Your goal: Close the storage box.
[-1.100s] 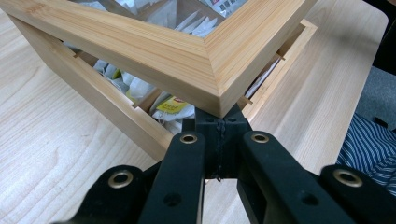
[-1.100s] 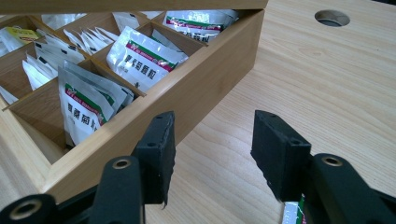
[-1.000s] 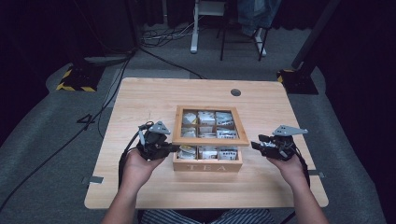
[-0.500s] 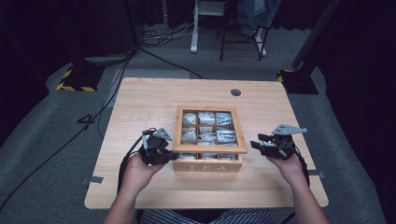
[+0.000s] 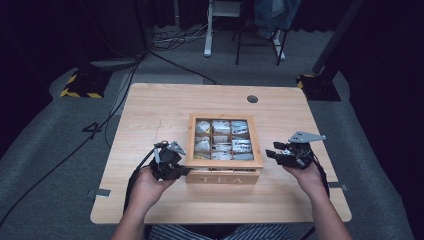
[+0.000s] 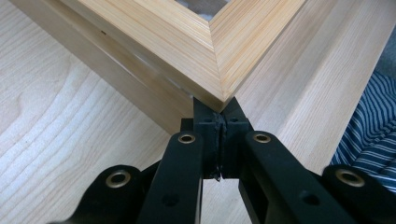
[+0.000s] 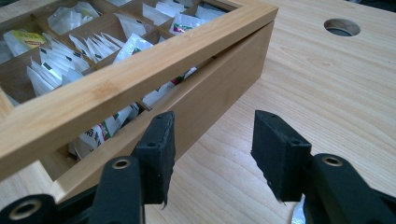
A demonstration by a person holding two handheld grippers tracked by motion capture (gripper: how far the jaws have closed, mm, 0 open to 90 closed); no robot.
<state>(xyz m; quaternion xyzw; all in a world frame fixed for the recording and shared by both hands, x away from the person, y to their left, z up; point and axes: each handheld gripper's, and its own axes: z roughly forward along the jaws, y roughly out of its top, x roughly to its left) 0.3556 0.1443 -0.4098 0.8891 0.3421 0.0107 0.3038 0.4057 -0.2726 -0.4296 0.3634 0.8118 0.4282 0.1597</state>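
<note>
A wooden tea box [image 5: 223, 177] marked TEA stands mid-table, and its window-framed lid [image 5: 225, 162] sits ajar over compartments of tea bags [image 5: 222, 140]. My left gripper [image 5: 184, 170] is shut with nothing between its jaws. Its tips [image 6: 217, 112] press under the lid's front-left corner [image 6: 201, 60]. My right gripper [image 5: 271, 155] stands open beside the box's right wall [image 7: 210, 93], near its front, gripping nothing [image 7: 212, 140]. In the right gripper view a gap shows between the lid [image 7: 116, 79] and the box, with tea bags [image 7: 70, 51] beneath.
The light wooden table [image 5: 150, 110] has a round cable hole [image 5: 252, 99] at its far right. A striped garment [image 6: 369, 135] shows past the table's near edge. Chair and stand legs stand on the grey floor beyond the table.
My left gripper has slid toward the person along the box's left side to its front-left corner. The lid's front now looks slightly raised. The right gripper has not moved.
</note>
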